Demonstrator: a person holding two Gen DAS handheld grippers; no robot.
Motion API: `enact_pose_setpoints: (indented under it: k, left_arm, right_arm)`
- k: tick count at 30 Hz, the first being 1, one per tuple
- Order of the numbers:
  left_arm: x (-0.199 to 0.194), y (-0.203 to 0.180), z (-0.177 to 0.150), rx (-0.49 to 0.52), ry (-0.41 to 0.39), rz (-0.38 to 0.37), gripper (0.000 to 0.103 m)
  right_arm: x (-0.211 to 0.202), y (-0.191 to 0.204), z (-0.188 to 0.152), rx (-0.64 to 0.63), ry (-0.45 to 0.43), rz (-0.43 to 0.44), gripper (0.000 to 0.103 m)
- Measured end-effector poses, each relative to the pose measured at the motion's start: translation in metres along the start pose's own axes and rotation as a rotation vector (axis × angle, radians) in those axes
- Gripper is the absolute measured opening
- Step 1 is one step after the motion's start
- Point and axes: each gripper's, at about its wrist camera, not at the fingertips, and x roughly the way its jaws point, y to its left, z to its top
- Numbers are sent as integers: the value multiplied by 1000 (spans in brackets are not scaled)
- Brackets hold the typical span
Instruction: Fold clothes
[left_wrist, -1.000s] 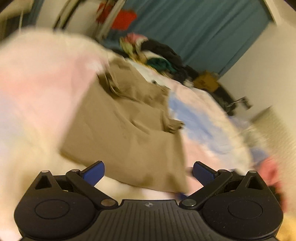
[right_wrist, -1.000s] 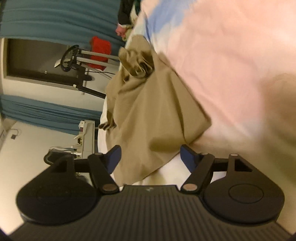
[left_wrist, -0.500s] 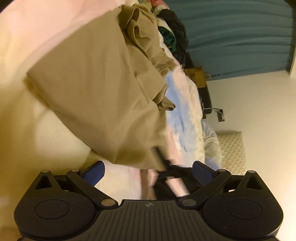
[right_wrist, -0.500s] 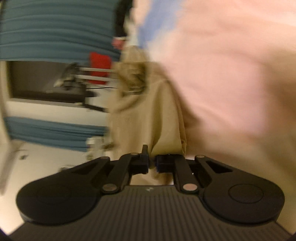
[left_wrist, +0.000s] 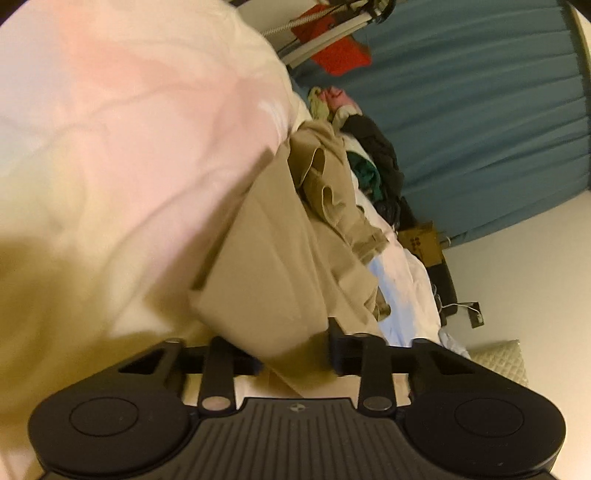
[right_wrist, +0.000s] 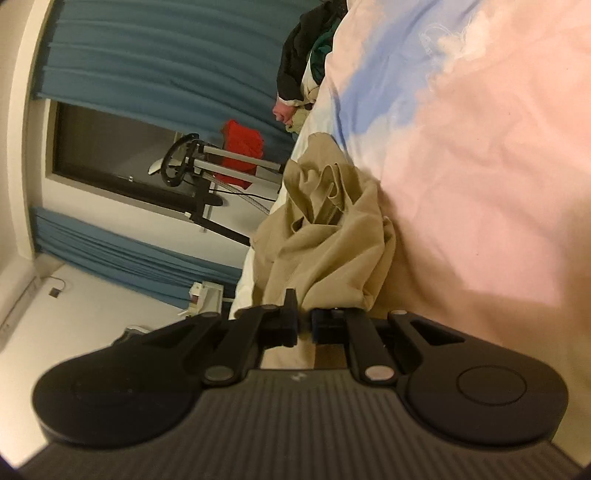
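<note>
half a second ago the left gripper (left_wrist: 295, 354) was held wide open in front of the tan garment (left_wrist: 269, 266); now its jaws are drawn in against a near corner of that cloth, which is pinched between them. the right gripper (right_wrist: 303, 325) was already clamped on the garment (right_wrist: 325, 236) then, and it is seen clamped the same way now, jaws nearly together with a fold of tan fabric caught in the gap. the garment is draped over a pastel pink, blue and cream bedcover (right_wrist: 480, 147), bunched at its far end. at the far end of the bed a heap of dark and coloured clothes (left_wrist: 369, 147) is piled. teal curtains (left_wrist: 480, 110) are hung beyond, with a red cloth (right_wrist: 242, 142) on a metal rack (right_wrist: 221, 162) in front of them.
</note>
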Motion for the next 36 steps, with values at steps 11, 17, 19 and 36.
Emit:
enact_pose_setpoints:
  k: [11, 17, 19, 36]
  left_arm:
    - [-54, -32, 3, 64, -46, -132, 11]
    - [-135, -54, -18, 139, 37, -122, 11]
    - [-163, -59, -36, 163, 72, -82, 11]
    - [-120, -105, -14, 173, 58, 44, 13]
  right_arm:
    - [-32, 35, 4, -75, -12, 4, 9]
    - [-100, 69, -23, -145, 17, -42, 9]
    - [-128, 74, -38, -172, 29, -40, 9]
    - [-97, 80, 4, 2, -20, -157, 10]
